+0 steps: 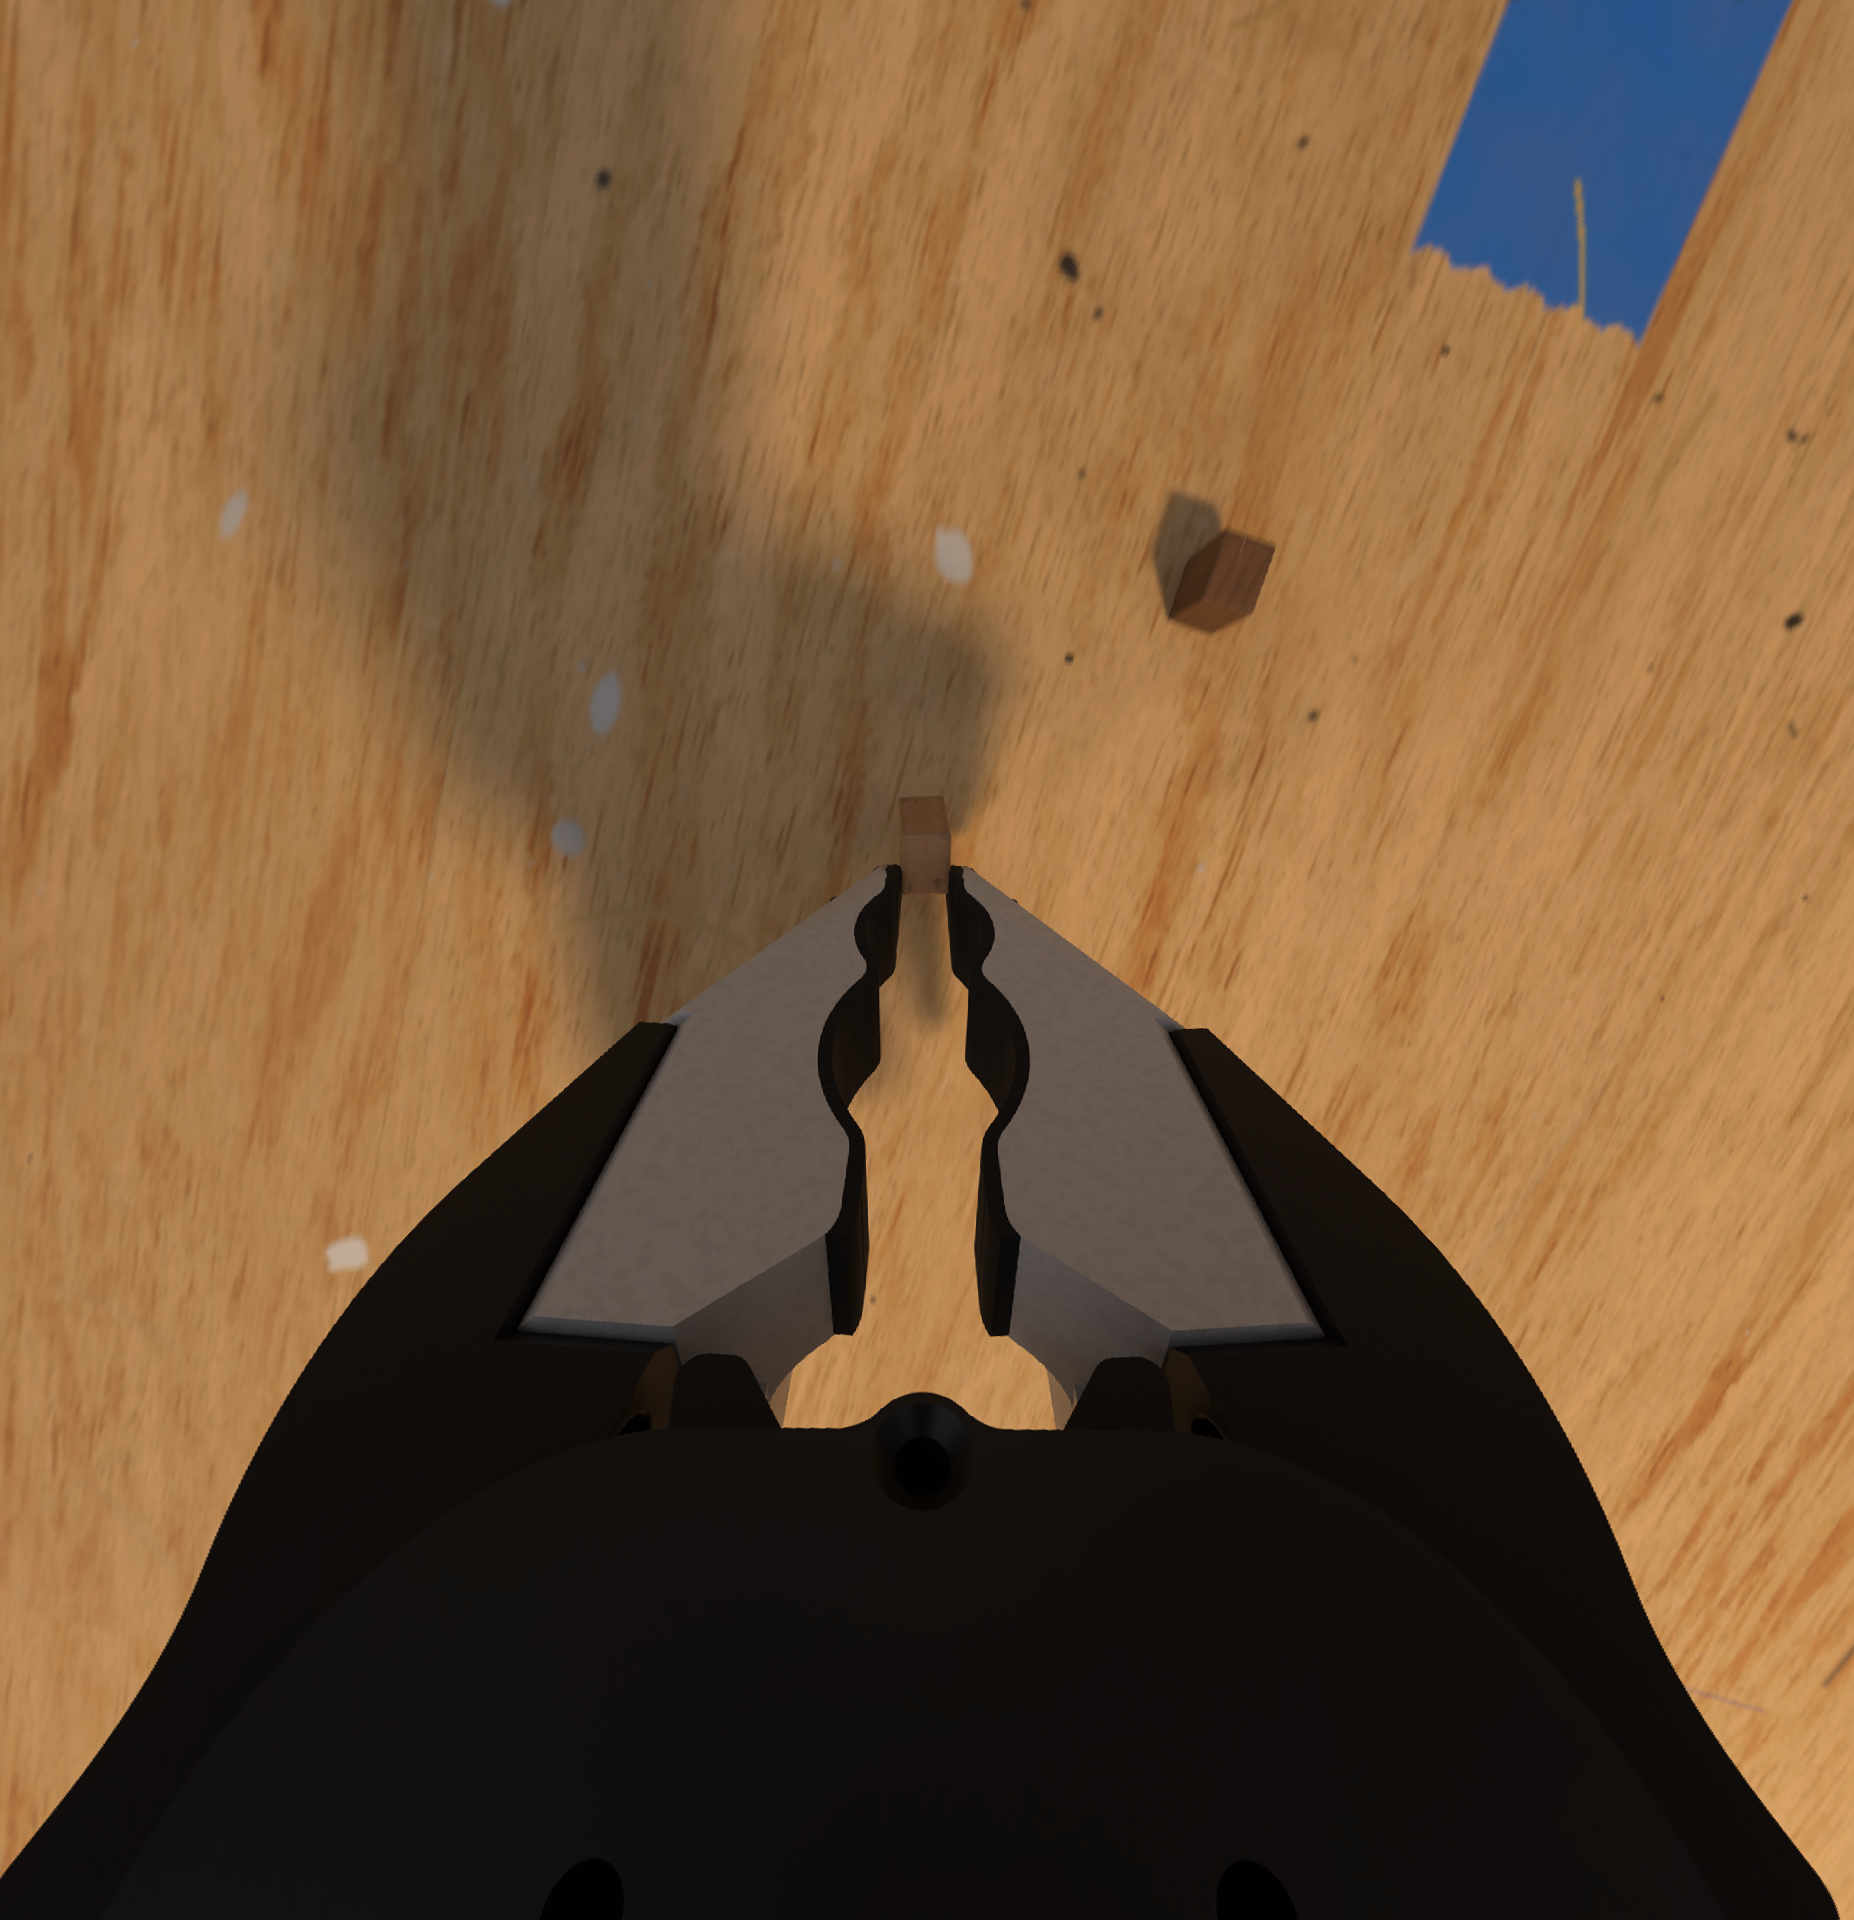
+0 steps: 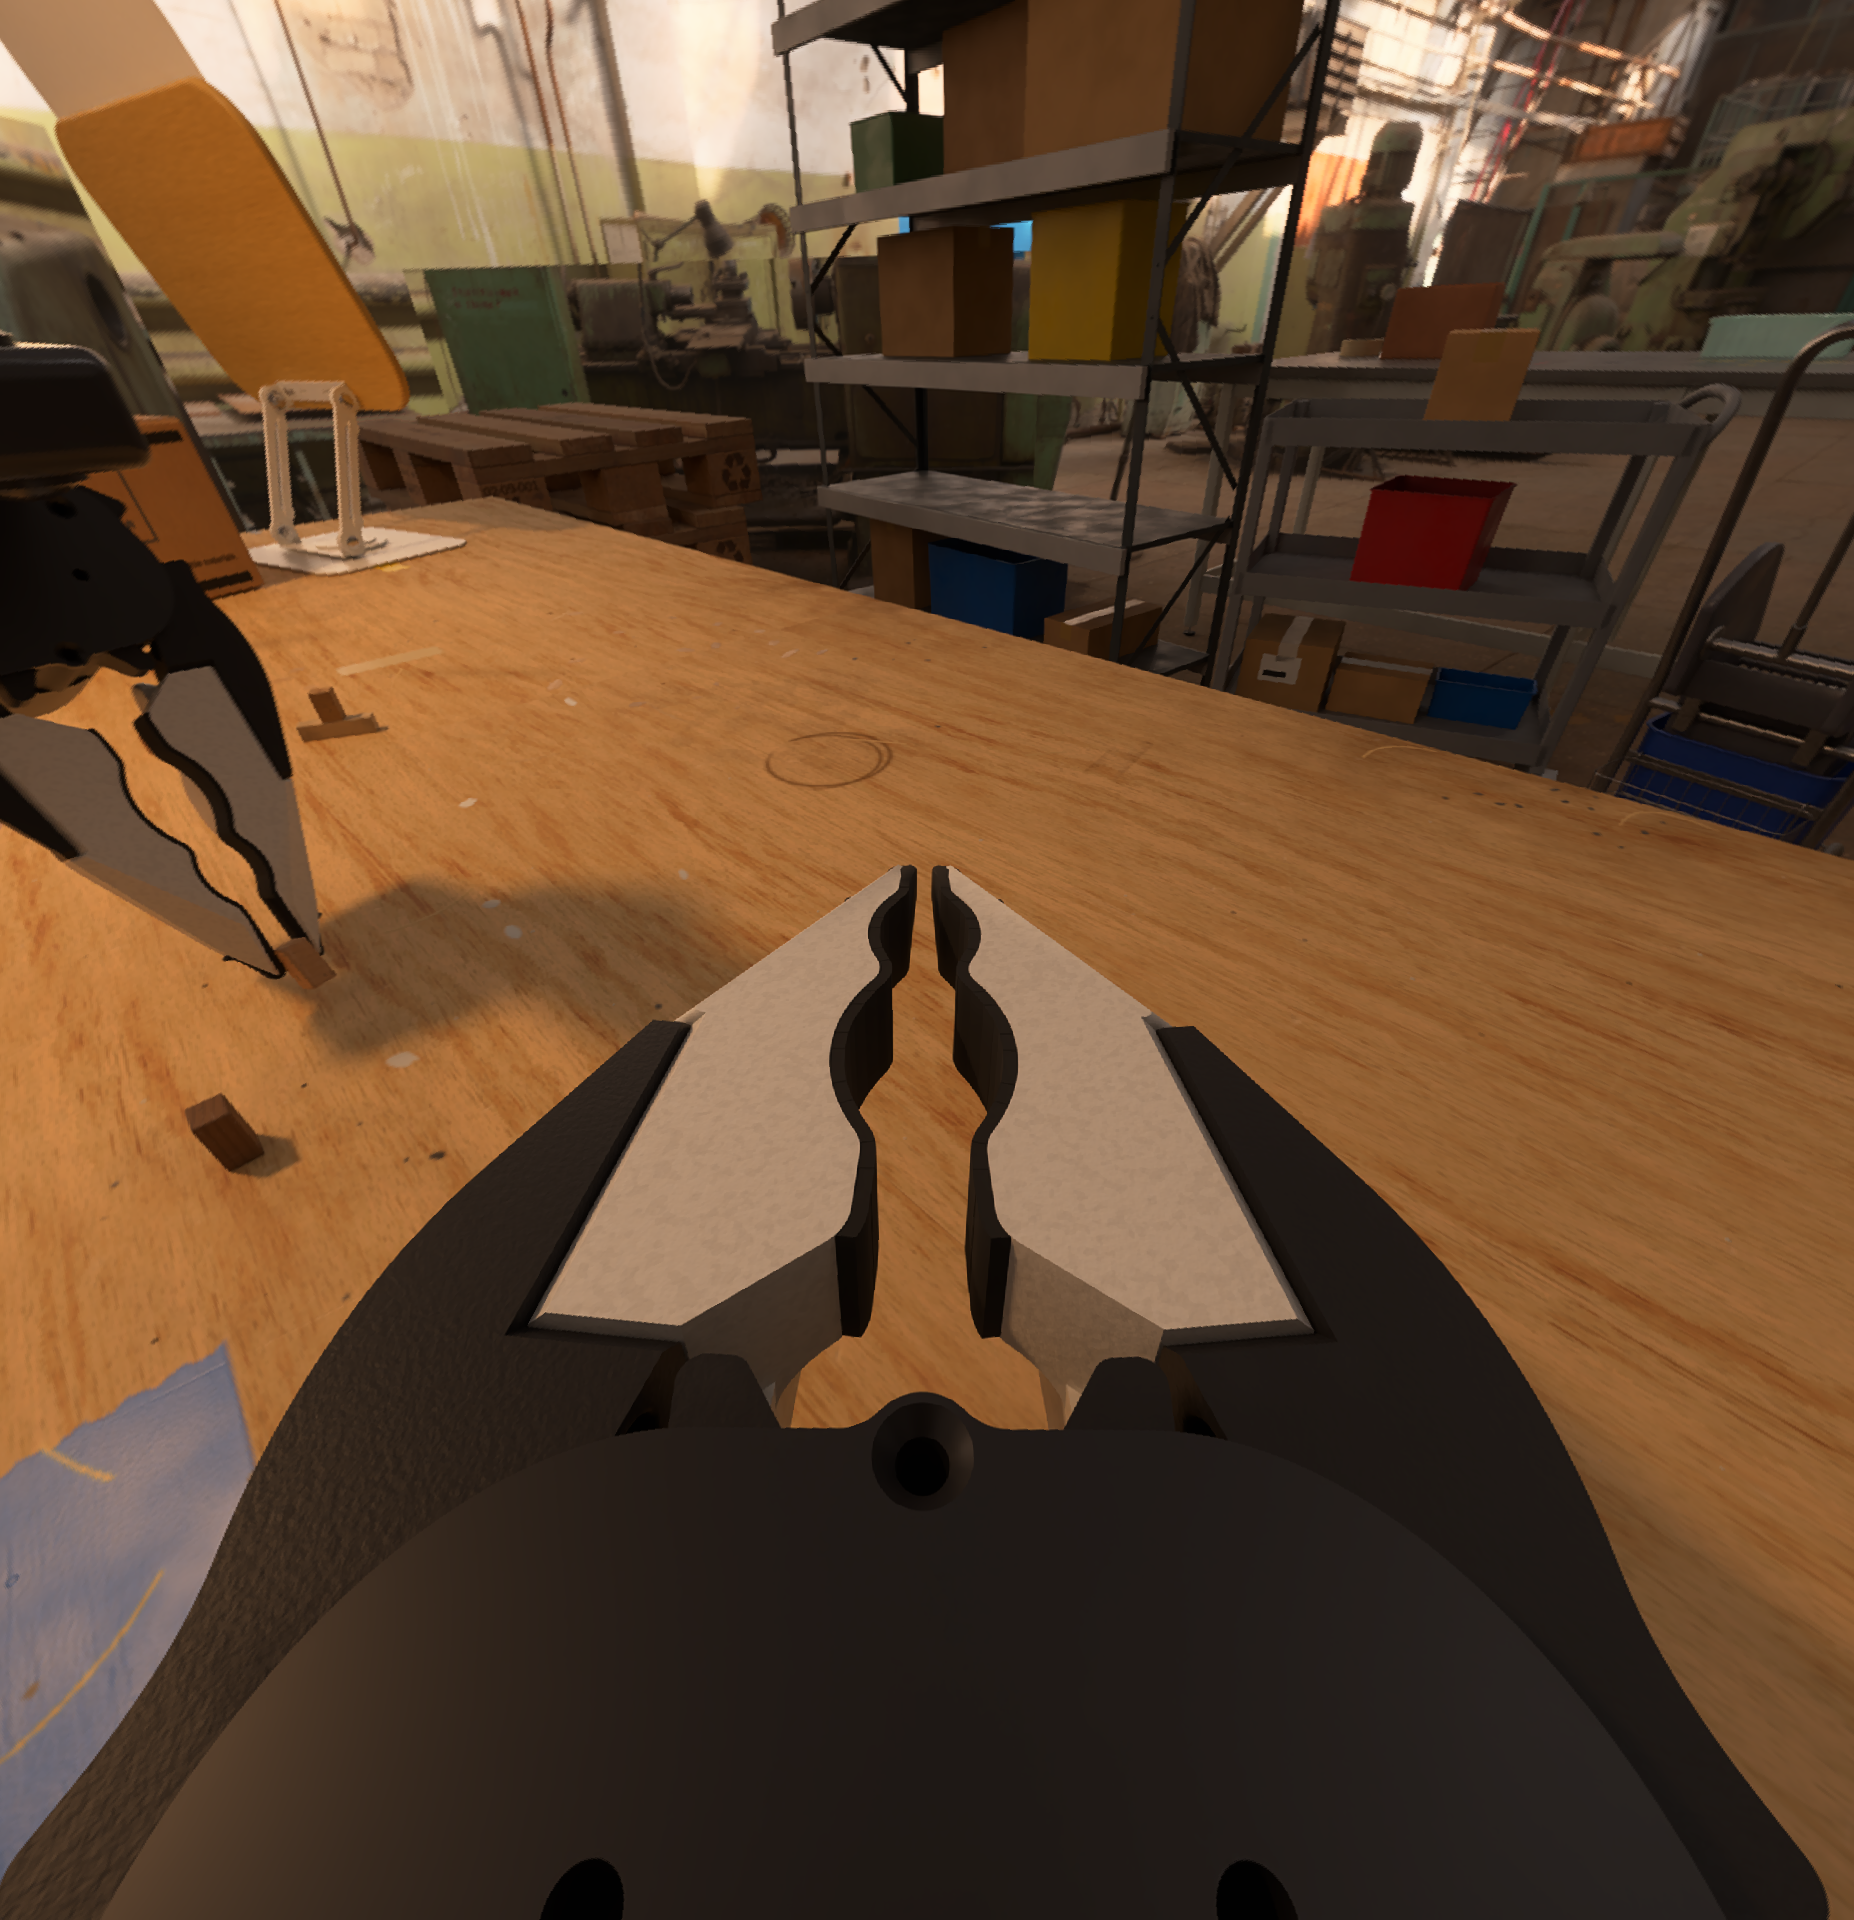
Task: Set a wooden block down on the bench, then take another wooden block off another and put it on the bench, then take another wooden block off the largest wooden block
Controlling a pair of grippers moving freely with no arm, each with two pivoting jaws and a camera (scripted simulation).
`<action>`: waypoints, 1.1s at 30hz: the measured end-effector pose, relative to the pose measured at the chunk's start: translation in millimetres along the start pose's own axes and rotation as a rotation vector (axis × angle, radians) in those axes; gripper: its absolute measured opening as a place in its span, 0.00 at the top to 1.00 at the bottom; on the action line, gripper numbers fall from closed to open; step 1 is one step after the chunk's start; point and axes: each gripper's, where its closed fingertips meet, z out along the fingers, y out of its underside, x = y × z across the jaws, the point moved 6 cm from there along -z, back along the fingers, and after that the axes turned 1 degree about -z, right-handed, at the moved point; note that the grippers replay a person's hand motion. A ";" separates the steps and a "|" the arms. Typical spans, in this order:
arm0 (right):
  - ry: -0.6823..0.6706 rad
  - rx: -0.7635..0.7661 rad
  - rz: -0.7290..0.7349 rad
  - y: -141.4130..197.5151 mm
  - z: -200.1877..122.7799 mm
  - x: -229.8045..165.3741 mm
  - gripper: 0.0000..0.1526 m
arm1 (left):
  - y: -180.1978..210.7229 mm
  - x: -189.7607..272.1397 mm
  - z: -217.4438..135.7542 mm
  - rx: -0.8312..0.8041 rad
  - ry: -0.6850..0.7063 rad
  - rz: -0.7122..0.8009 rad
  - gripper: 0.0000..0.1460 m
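Left gripper [image 1: 924, 871], black-bodied with pale matte, speckled finger plates and wavy black inner edges, has its fingers drawn in on a small pale wooden block [image 1: 924, 842]; the tips pinch the block's two sides, and the block's far end projects beyond them. Seen from the right wrist view, the same gripper [image 2: 297, 954] slopes down steeply to the bench [image 2: 1266, 987], and the pale block [image 2: 308, 964] sits at the surface, whether resting or just clear I cannot tell. Right gripper [image 2: 924, 873], of identical make, hovers over bare bench with its tips nearly together and nothing between them. A darker brown wooden block [image 1: 1216, 582], cube-like with visible grain, lies free on the bench near the held block, tilted relative to the gripper's line; in the right wrist view it [image 2: 225, 1130] lies nearer the camera than the left gripper. Farther back, a small upright block stands on a flat, thin wooden slab [image 2: 339, 719]. Bench top is plywood with streaked orange-tan grain, dark specks and white paint flecks. A blue sheet with a ragged edge [image 1: 1588, 166] lies on it. Metal shelving with boxes [image 2: 1027, 260] stands behind the bench.
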 end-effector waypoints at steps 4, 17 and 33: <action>-0.016 -0.011 -0.027 0.4 0.4 -3.0 0.98 | -7.2 2.6 8.6 -0.013 0.009 0.016 0.94; -0.013 -0.033 -0.040 3.5 1.5 -3.8 0.98 | 14.9 19.0 4.8 0.096 0.013 0.097 0.76; -0.025 -0.033 -0.035 3.2 1.2 -4.8 0.98 | 104.5 -44.4 -162.4 0.245 -0.472 -0.272 0.95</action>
